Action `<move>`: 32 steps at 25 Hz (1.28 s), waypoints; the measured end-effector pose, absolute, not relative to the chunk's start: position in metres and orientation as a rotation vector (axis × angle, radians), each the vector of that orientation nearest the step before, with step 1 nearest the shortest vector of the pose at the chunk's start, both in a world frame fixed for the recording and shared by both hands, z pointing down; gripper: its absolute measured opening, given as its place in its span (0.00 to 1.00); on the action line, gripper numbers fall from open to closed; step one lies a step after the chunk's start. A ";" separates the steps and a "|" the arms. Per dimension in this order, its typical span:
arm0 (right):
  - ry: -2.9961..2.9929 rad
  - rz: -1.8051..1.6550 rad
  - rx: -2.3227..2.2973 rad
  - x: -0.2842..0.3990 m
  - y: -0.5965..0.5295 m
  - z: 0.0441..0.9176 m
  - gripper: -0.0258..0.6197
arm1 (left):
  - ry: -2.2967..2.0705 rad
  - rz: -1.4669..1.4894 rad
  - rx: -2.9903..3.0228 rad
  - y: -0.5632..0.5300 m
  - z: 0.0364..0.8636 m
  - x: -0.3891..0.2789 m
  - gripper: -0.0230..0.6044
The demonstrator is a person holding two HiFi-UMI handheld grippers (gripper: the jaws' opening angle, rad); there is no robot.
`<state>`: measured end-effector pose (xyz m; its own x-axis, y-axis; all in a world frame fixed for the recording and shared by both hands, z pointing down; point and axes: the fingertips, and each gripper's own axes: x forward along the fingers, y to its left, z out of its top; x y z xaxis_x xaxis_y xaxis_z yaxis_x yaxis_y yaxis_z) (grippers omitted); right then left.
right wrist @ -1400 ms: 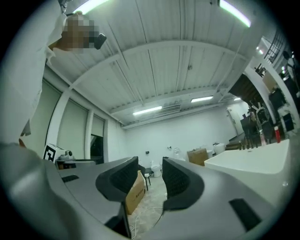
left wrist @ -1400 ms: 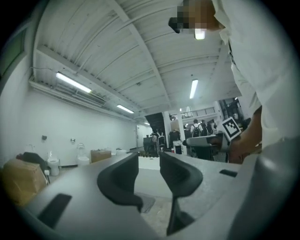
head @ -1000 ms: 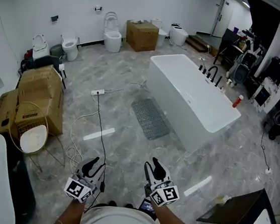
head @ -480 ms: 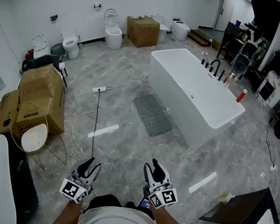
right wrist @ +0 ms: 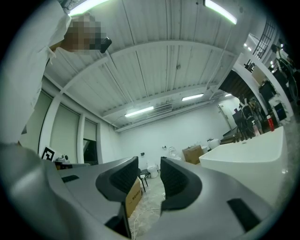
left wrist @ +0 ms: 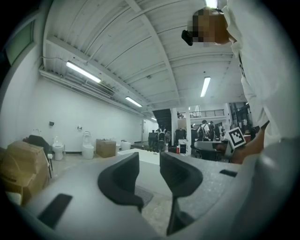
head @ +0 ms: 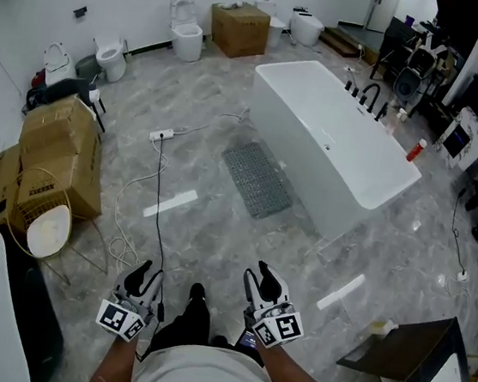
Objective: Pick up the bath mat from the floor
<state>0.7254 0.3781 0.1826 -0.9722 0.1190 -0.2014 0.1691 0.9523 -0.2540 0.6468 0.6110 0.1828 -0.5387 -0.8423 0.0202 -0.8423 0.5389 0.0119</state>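
Grey perforated rubber bath mat lies flat on the marbled floor, far ahead, beside the white bathtub. The left tool and right tool are released, empty. Advise walking close, crouching, pinching its near corner.

Left claw, right claw: parted, empty.

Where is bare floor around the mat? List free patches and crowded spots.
Free: floor left of the mat, up to the cable and white strip; also the stretch between the mat and the near strip. Crowded: the mat's right edge runs close along the tub; far left, boxes and cable loops.
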 end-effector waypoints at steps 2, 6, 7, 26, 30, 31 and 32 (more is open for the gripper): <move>2.921 -0.394 0.213 0.702 0.376 0.176 0.30 | -2.734 -0.040 1.493 0.606 0.182 0.615 0.26; 2.921 -0.337 0.237 0.646 0.371 0.156 0.30 | -2.767 -0.092 1.539 0.587 0.159 0.550 0.26; 2.919 -0.317 0.241 0.628 0.370 0.150 0.30 | -2.778 -0.086 1.555 0.582 0.151 0.533 0.26; 2.924 -0.126 0.262 0.390 0.365 0.115 0.30 | -2.802 -0.139 1.574 0.575 0.139 0.298 0.26; 2.916 -0.133 0.238 0.356 0.353 0.125 0.30 | -2.794 -0.135 1.574 0.568 0.151 0.265 0.26; 2.912 -0.138 0.241 0.347 0.349 0.128 0.30 | -2.796 -0.128 1.569 0.566 0.154 0.256 0.26; 2.904 -0.142 0.249 0.339 0.345 0.129 0.30 | -2.801 -0.122 1.555 0.565 0.156 0.246 0.26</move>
<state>0.3387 0.3447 0.1294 -0.9607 0.1572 -0.2290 0.1788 0.9809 -0.0770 0.2463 0.5650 0.1561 -0.5282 -0.8440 -0.0932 -0.8489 0.5274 0.0350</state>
